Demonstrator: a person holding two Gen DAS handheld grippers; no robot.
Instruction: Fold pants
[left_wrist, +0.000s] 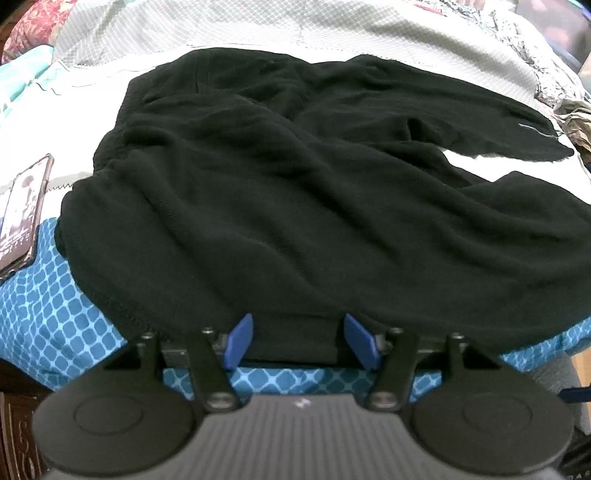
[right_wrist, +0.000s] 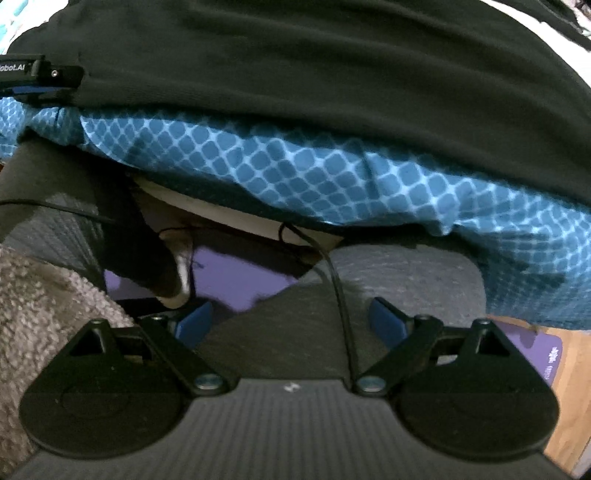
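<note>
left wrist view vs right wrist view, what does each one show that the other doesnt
Only the left wrist view shows the whole spread of the black pants, both legs running off to the right, a phone lying left of them, and the white quilt beyond. Its own left gripper stands open at the near hem.

Only the right wrist view shows below the bed edge: a grey seat, a black cable, a purple mat on the floor. The right gripper is open, clear of the cloth.

Both show the pants lying on the blue patterned sheet.

both wrist views close over pants (left_wrist: 295, 192)
</note>
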